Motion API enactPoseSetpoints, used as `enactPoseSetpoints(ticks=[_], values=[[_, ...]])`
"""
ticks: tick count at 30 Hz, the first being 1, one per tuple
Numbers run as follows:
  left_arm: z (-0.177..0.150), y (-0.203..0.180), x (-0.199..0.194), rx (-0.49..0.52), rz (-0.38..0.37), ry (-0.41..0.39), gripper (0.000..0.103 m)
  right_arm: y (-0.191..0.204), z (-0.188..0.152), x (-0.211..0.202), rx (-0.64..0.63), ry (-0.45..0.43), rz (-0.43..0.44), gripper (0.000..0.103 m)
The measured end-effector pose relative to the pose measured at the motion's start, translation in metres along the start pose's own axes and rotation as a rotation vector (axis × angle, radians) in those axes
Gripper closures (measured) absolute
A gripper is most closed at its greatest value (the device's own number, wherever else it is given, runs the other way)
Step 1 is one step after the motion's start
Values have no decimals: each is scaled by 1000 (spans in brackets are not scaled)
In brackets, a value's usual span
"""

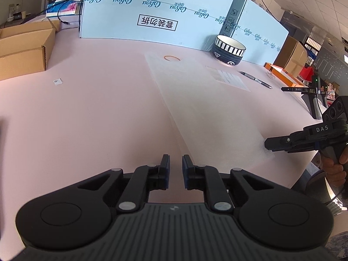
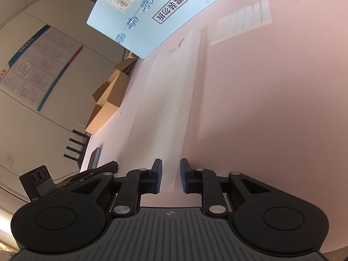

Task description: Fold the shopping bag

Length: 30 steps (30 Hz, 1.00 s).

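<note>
Left wrist view: the left gripper (image 1: 175,163) hovers with jaws slightly parted, grasping nothing, at the near end of the white bag (image 1: 195,100), which lies flat as a long strip on the pink table (image 1: 87,108). "DAS" is printed on the right gripper (image 1: 268,144); its own view shows it parted too, pads clear of the bag's edge. Behind stands a blue box (image 1: 152,10) reading "Cobou" and "套装勿拆", a striped bowl (image 1: 229,51), a pen (image 1: 255,79).

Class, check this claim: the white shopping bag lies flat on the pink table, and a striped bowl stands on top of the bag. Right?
Not quite. The striped bowl stands on the pink table beyond the white shopping bag, not on it; the left wrist view shows this. The bag does lie flat.
</note>
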<state>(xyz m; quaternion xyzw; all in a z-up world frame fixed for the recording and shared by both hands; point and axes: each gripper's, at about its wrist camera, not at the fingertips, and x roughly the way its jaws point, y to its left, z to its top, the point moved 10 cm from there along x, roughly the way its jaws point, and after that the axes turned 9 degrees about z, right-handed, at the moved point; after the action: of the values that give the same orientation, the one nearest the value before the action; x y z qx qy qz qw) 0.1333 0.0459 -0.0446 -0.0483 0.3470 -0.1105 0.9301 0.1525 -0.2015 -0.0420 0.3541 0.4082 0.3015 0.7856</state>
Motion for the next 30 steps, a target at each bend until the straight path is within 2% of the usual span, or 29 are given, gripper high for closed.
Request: enactPoseSetpoints(ticks=[2, 3, 4, 6, 8, 10, 12, 17, 20, 24, 26, 28, 30], values=[[11, 3, -15, 17, -3, -69, 62, 13, 8, -15, -117, -44, -38, 79], [16, 3, -22, 25, -4, -101, 44, 20, 10, -20, -182, -64, -64, 79], [23, 4, -31, 34, -2, -144, 30, 33, 12, -28, -324, -93, -119, 79], [34, -1, -41, 78, 3, -201, 27, 54, 6, -34, -630, -104, -245, 79], [41, -10, -46, 138, 3, -234, 27, 75, -9, -33, -975, -68, -352, 77], [43, -22, -43, 192, -2, -230, 29, 84, -29, -28, -1245, -4, -384, 69], [39, -42, -31, 301, -11, -207, 33, 86, -54, -22, -1533, 77, -401, 63], [19, -78, -12, 596, -11, -153, 36, 64, -88, -22, -2063, 276, -409, 56], [10, -87, -13, 739, -1, -120, 22, 58, -91, -20, -2207, 376, -386, 54], [1, -96, -20, 915, 15, -139, 21, 56, -89, -10, -2307, 452, -318, 53], [-10, -101, -16, 1065, 45, -144, 21, 52, -91, -3, -2365, 494, -284, 53], [-20, -101, -15, 1252, 70, -204, 21, 48, -92, 1, -2402, 535, -262, 53], [-26, -95, -13, 1395, 96, -249, 21, 44, -92, 3, -2421, 581, -240, 53]])
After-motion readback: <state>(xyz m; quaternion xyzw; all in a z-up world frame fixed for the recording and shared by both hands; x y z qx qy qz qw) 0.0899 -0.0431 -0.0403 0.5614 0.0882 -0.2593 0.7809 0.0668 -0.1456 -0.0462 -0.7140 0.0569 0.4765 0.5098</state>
